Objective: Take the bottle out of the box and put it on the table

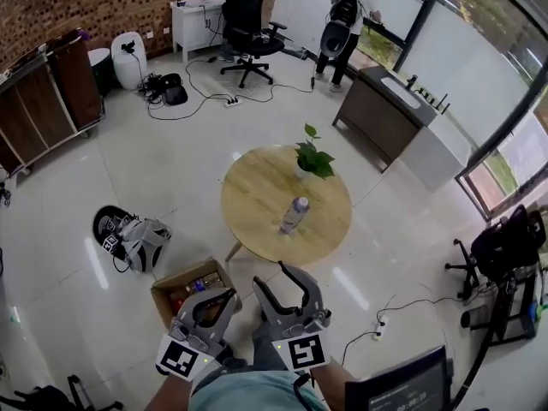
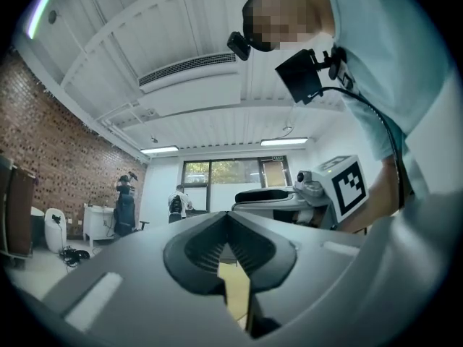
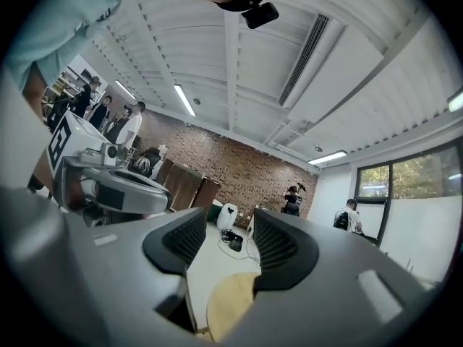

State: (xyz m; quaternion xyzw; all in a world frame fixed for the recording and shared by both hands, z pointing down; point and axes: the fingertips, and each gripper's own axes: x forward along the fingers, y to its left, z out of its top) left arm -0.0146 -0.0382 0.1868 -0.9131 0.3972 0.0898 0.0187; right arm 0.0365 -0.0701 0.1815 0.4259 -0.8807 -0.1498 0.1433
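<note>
Bottle (image 1: 294, 214) stands on the round desk (image 1: 253, 197), approx. mid-top, w/ the potted plant (image 1: 313, 157) just beyond on the far side. Open cardboard box (image 1: 181, 275) sits on the floor, near-left of the desk. Left hand-held gripper (image 1: 226, 296): clenched, empty. Right hand-held gripper (image 1: 272, 276): released, jaws apart, nothing btw. them. Both are held near, above the floor.

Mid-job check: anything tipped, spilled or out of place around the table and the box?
Nothing stands out. The clear plastic bottle looks upright on the round wooden table, apart from the potted green plant. The open cardboard box sits on the floor with no spill visible. A grey device lies on the floor beside it.
</note>
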